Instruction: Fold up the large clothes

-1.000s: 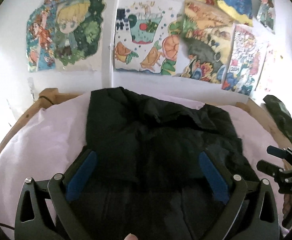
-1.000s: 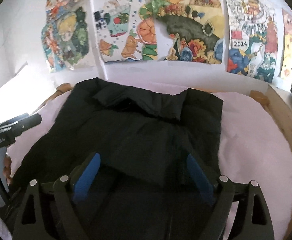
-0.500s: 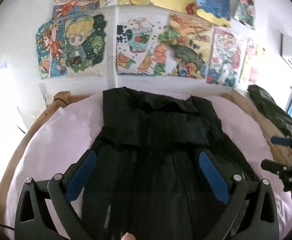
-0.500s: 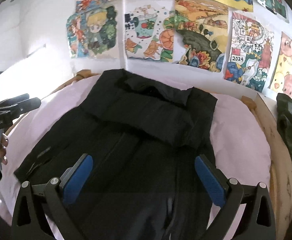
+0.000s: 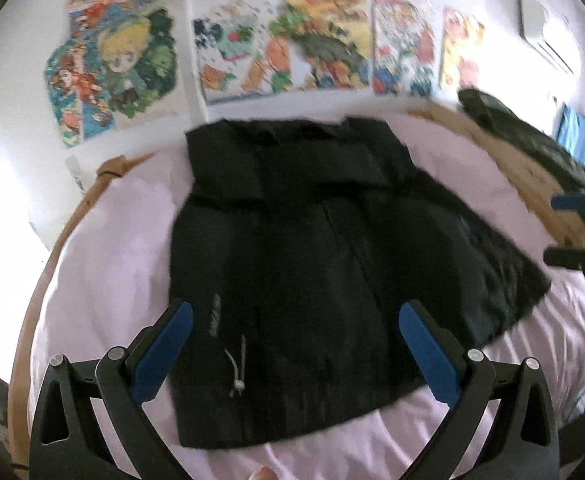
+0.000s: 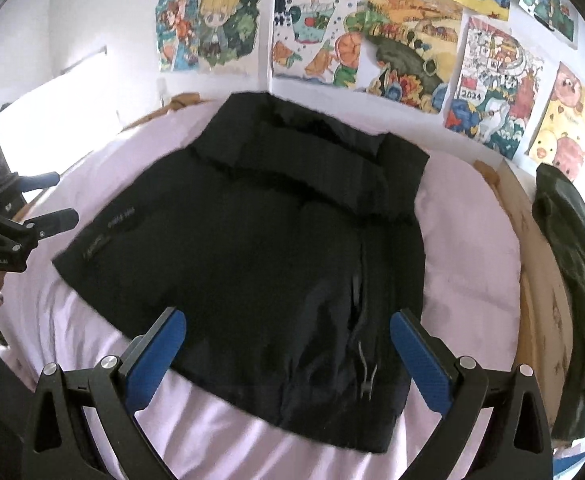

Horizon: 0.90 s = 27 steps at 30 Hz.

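Jacket (image 5: 324, 264) black, sleeves folded in, flat; both tools spread wide, empty

Both grippers have pulled up and back from the black jacket (image 5: 312, 256). A second ago the left gripper (image 5: 294, 344) and right gripper (image 6: 286, 350) sat low over the fabric; now the whole garment shows, hem included, on the pink sheet (image 5: 104, 264). Jaws spread wide as before, holding nothing.
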Each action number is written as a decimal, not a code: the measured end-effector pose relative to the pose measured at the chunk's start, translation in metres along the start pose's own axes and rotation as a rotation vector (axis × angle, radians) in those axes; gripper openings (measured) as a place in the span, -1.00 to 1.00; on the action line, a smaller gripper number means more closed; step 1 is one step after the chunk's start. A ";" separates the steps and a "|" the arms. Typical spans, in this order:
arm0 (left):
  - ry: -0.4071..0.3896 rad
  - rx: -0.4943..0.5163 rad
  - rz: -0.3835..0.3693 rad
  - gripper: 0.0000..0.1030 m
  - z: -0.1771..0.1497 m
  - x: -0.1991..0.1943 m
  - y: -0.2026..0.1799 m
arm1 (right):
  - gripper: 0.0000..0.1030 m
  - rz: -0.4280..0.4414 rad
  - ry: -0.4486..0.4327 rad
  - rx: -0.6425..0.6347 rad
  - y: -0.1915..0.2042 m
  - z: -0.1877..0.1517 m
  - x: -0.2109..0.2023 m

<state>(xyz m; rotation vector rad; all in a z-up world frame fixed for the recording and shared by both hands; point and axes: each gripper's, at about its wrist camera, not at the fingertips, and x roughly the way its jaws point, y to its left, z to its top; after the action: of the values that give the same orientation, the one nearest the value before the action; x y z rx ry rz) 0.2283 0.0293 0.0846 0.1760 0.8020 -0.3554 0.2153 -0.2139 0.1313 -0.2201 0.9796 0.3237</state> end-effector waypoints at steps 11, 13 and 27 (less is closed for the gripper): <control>0.187 0.125 -0.018 0.97 -0.045 0.047 -0.017 | 1.00 -0.056 0.219 0.022 -0.011 -0.045 0.045; 0.220 0.153 -0.016 0.97 -0.051 0.053 -0.024 | 1.00 -0.051 0.247 0.048 -0.016 -0.047 0.046; 0.175 0.254 -0.039 0.97 -0.060 0.043 -0.025 | 1.00 -0.024 0.301 0.047 -0.033 -0.063 0.054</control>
<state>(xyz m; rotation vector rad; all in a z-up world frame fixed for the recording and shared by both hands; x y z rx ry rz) 0.2063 0.0131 0.0112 0.4335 0.9332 -0.4837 0.2064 -0.2556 0.0536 -0.2424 1.2788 0.2490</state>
